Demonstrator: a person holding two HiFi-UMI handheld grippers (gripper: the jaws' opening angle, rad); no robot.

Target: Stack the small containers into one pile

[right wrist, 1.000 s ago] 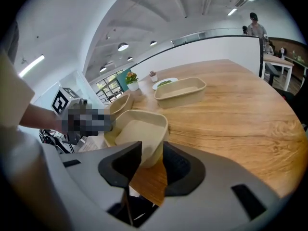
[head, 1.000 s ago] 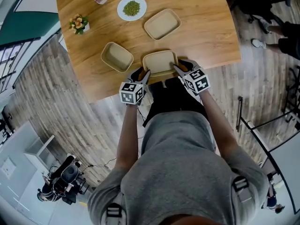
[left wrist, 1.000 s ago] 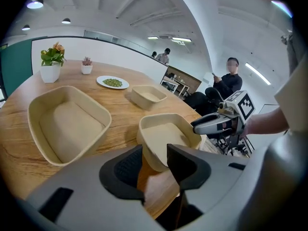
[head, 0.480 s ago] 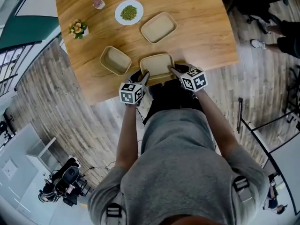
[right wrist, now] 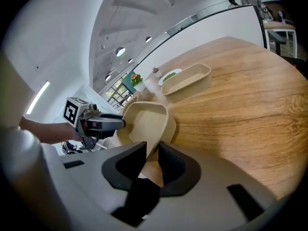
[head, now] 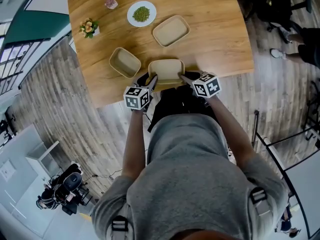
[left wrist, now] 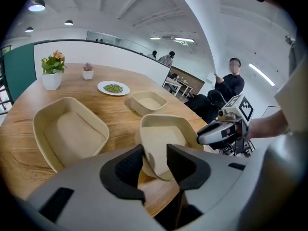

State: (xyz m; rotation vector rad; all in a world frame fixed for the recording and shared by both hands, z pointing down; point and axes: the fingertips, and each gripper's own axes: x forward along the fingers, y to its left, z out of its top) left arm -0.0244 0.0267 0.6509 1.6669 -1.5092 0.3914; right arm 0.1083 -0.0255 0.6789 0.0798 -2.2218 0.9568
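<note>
Three beige containers lie on the wooden table (head: 215,29). One sits far right (head: 171,30), one at the left (head: 125,62), one at the near edge (head: 166,70). My left gripper (head: 152,79) grips the near container's left corner; in the left gripper view that corner (left wrist: 159,143) spans the jaws of the left gripper (left wrist: 155,150). My right gripper (head: 184,77) is at its right rim. In the right gripper view its jaws have just been closing and now pinch the container's thin rim (right wrist: 144,124) in the right gripper (right wrist: 152,150). The container is tilted off the wood.
A white plate of green bits (head: 141,13), a small potted plant (head: 88,27) and a tiny pink plant (head: 111,3) stand at the table's far side. The table's near edge runs just under the grippers. A person sits beyond the table (left wrist: 231,83).
The right gripper's jaws have narrowed onto the near container's right rim. The left gripper has risen slightly with its corner. The other two containers have not moved.
</note>
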